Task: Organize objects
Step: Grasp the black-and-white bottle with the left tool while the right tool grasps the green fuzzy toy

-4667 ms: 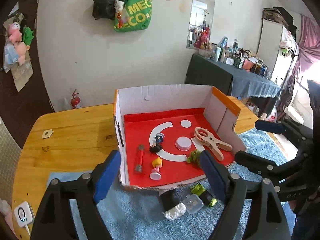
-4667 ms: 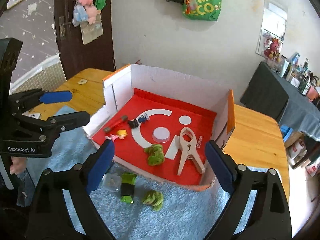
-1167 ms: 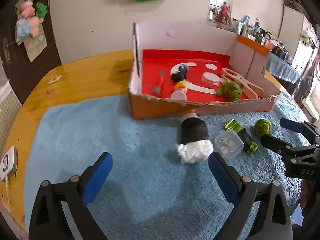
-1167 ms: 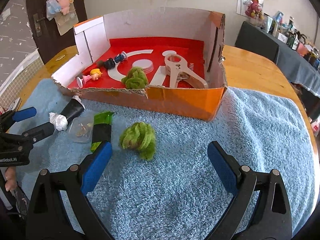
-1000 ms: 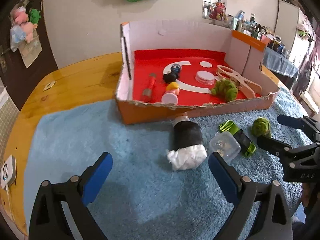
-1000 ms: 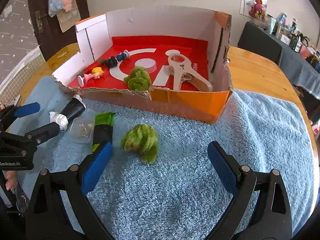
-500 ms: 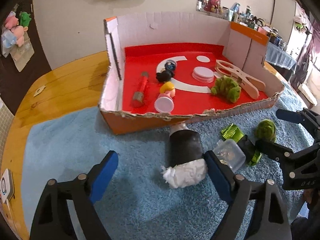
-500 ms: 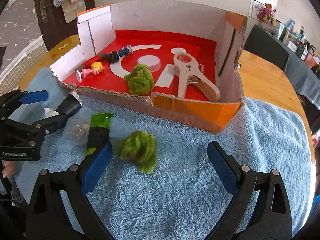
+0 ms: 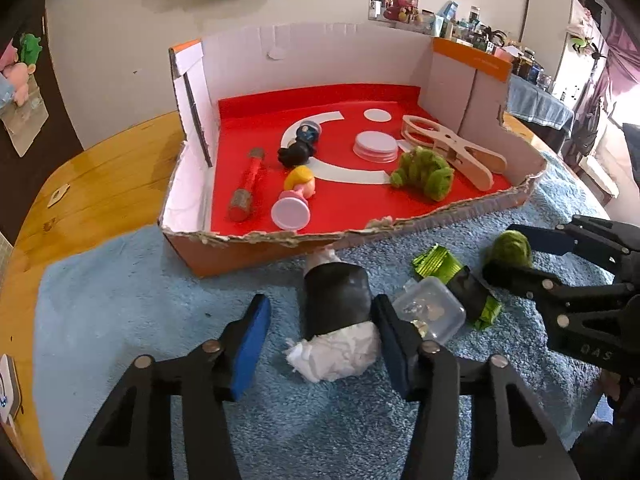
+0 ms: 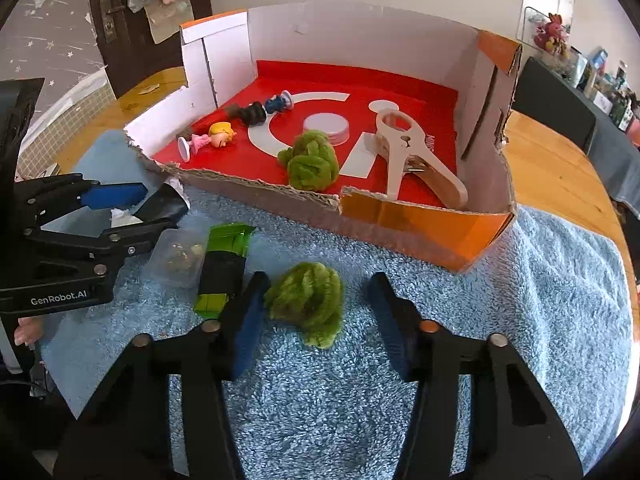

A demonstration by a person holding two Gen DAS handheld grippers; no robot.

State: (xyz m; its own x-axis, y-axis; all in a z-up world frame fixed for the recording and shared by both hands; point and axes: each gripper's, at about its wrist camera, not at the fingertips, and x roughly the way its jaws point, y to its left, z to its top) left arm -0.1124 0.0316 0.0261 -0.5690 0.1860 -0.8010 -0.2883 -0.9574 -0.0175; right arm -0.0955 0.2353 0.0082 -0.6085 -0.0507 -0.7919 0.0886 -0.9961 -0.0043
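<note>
1. Left wrist view: my left gripper (image 9: 320,336) straddles the black tube (image 9: 335,300) with its white paper wad, lying on the blue towel (image 9: 120,300) at 6 o'clock of the cardboard box (image 9: 224,254); jaws have just been closing; right pad touches the tube's side, left pad stands clear of it, so no pinch yet; clear plastic tub (image 9: 430,312) sits just at 3 o'clock of the tube, touching my right finger; green-black wrapper (image 9: 460,276) beyond it.
2. Same view, 3 o'clock edge: my right gripper (image 9: 516,254) has the green fuzzy ball (image 9: 510,246) between its fingers.
3. Right wrist view: right gripper (image 10: 316,308) brackets the green fuzzy ball (image 10: 308,300) on the towel; jaws have just been closing; left pad touches the fuzz, right pad apart from it; still partly spread, no grip; wrapper (image 10: 222,264) hard against the left finger.
4. Same view: box (image 10: 420,220) at 12 o'clock already holds a second green ball (image 10: 310,160), wooden clip (image 10: 412,156), white lid (image 10: 326,126), small figures; left gripper (image 10: 132,204) at 9 o'clock over the tube.
5. Step, as I judge it: double pick, grasp phase; next: finish closing both, confirm firm hold, lift clear of the torn front wall, drop into the box; watch that the tub and wrapper don't get dragged.
</note>
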